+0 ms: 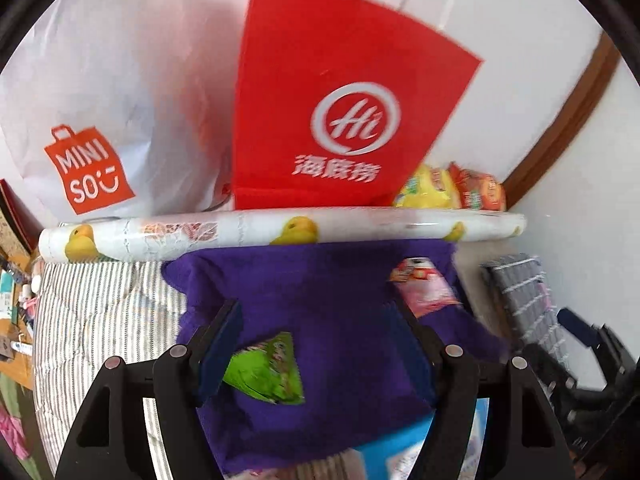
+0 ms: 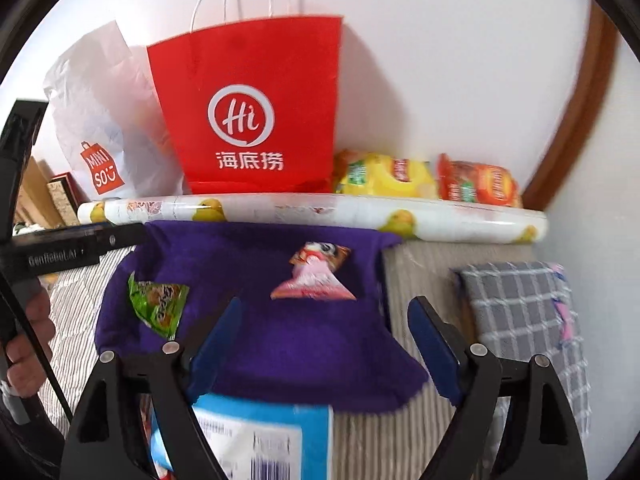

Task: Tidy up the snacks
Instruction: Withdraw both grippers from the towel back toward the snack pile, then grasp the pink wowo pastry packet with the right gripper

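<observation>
A purple cloth [image 1: 340, 300] [image 2: 260, 340] is spread on striped bedding, with a green snack packet [image 1: 268, 372] [image 2: 160, 304] and a pink snack packet [image 1: 424, 284] [image 2: 316, 276] lying on it. My left gripper [image 1: 316, 316] hovers open above the cloth, the green packet below it near the left finger and untouched. My right gripper [image 2: 326, 308] is open too, over bare purple cloth just in front of the pink packet. A yellow chip bag [image 2: 384, 178] [image 1: 428, 190] and an orange chip bag [image 2: 480, 184] [image 1: 480, 190] lie on the ledge behind.
A red paper bag [image 1: 340, 100] [image 2: 256, 108] and a white MINISO bag [image 1: 92, 120] [image 2: 100, 120] stand on a duck-patterned ledge [image 1: 180, 236] [image 2: 440, 216] against the wall. A blue-and-white package [image 2: 260, 440] lies at the near edge. A grey checked cloth [image 2: 520, 320] is on the right.
</observation>
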